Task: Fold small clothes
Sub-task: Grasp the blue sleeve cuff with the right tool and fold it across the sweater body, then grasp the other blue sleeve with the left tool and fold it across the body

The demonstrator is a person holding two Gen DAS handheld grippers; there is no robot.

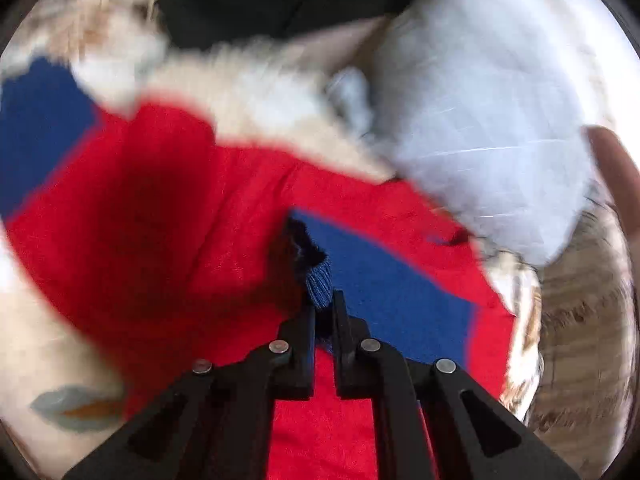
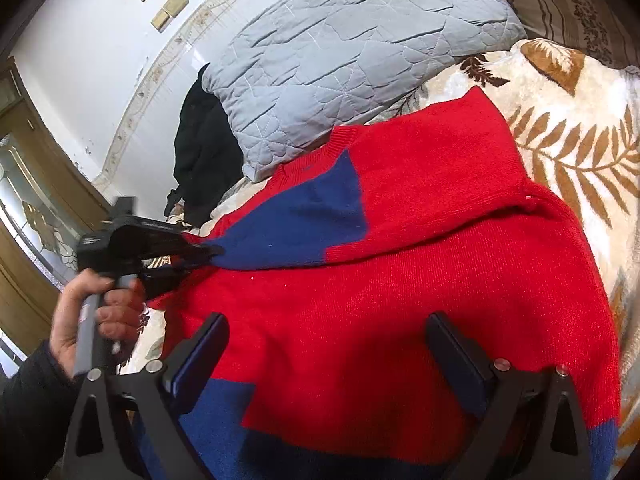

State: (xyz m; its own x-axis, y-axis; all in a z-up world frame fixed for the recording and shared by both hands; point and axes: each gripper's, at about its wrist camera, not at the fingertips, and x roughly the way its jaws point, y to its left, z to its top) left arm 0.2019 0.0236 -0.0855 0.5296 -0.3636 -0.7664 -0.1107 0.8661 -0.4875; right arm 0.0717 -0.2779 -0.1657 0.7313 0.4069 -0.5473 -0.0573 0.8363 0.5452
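Nowhere is any legible writing visible. White walls (image 2: 80,20) and a wooden door frame (image 2: 36,148) stand far left; the bed (image 2: 568,148) carries a cream plush blanket with brown fern leaves. On it lies the red-and-blue knit sweater (image 2: 400,280), beside a grey quilted pillow (image 2: 340,48). The left gripper (image 1: 322,304) pinches the sweater's ribbed blue cuff (image 1: 320,284). The right gripper (image 2: 326,356) hangs spread wide over the sweater.

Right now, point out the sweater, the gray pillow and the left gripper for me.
sweater (image 2: 400,300), right wrist view, on its red body.
gray pillow (image 2: 340,60), right wrist view, on its quilted face.
left gripper (image 1: 324,300), left wrist view, between the fingertips clamping the blue cuff.
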